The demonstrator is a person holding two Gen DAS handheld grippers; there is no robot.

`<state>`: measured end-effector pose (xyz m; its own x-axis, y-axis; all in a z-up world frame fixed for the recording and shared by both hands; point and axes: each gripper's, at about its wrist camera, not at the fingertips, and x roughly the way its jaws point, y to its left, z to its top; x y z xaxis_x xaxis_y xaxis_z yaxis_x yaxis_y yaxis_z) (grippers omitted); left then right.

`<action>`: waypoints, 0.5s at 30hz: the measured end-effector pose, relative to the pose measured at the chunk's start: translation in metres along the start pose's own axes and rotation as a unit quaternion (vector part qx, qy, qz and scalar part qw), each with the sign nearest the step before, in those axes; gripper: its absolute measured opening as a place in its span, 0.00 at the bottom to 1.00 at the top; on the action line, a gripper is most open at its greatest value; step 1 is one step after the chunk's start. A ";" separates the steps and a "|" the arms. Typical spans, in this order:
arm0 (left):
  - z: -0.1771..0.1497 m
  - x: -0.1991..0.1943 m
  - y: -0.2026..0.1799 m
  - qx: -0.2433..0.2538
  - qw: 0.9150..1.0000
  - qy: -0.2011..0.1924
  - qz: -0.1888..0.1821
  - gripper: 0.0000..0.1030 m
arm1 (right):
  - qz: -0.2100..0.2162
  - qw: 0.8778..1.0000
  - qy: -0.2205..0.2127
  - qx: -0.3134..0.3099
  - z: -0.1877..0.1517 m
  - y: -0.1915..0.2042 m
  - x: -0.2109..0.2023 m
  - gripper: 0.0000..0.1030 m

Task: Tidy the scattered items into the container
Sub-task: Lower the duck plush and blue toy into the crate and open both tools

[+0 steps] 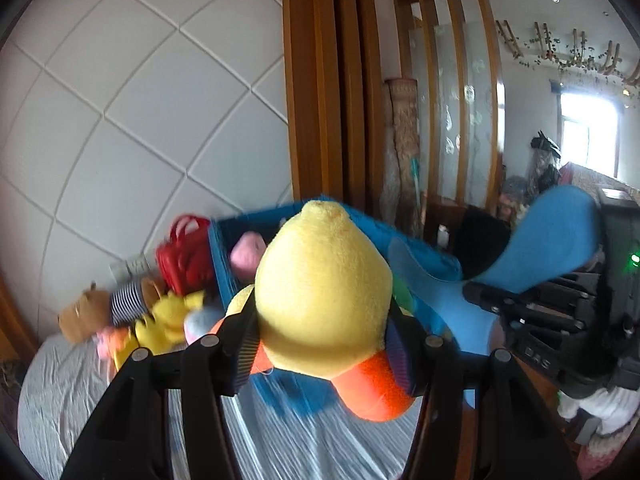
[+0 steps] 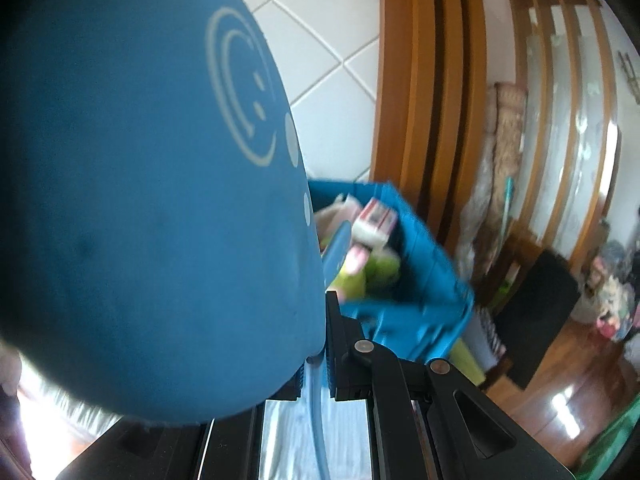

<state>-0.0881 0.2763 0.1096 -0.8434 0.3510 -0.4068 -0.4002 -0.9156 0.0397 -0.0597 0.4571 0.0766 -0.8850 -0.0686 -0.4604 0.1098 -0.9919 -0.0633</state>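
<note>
A yellow plush duck [image 1: 320, 288] with orange feet sits between the pads of my left gripper [image 1: 320, 334], which is shut on its body. It hangs in front of the blue crate [image 1: 372, 224]. My right gripper [image 1: 520, 312] comes in from the right, holding a blue soft toy [image 1: 552, 240]. In the right wrist view that blue soft toy [image 2: 140, 200], printed with a white smiley face, fills the left half. My right gripper [image 2: 316, 360] is shut on a thin edge of it. The blue crate [image 2: 432, 280] behind holds a pink-and-white box [image 2: 376, 220] and green items [image 2: 372, 276].
Left of the crate lie a red basket [image 1: 184, 256], a brown plush with a striped top [image 1: 100, 304] and a yellow plush [image 1: 168, 320], all on a pale grey bed sheet [image 1: 60, 400]. A white padded wall and a wooden frame [image 1: 320, 80] stand behind.
</note>
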 end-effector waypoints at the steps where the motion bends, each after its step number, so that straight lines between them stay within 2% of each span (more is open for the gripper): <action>1: 0.006 0.009 0.004 0.001 1.000 -0.003 0.006 0.53 | -0.003 1.000 -0.005 -0.003 0.009 -0.002 0.005 0.08; 6: 0.030 0.052 0.023 0.004 0.999 -0.011 0.033 0.53 | -0.021 0.999 -0.030 -0.022 0.043 -0.007 0.033 0.08; 15: 0.041 0.150 0.054 -0.007 0.998 0.043 0.054 0.53 | -0.027 0.998 -0.045 -0.036 0.098 -0.035 0.120 0.08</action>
<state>-0.2513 0.2872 0.0883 -0.8470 0.2332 -0.4776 -0.3033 -0.9500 0.0740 -0.2145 0.4727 0.1104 -0.9276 -0.0273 -0.3726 0.0900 -0.9843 -0.1519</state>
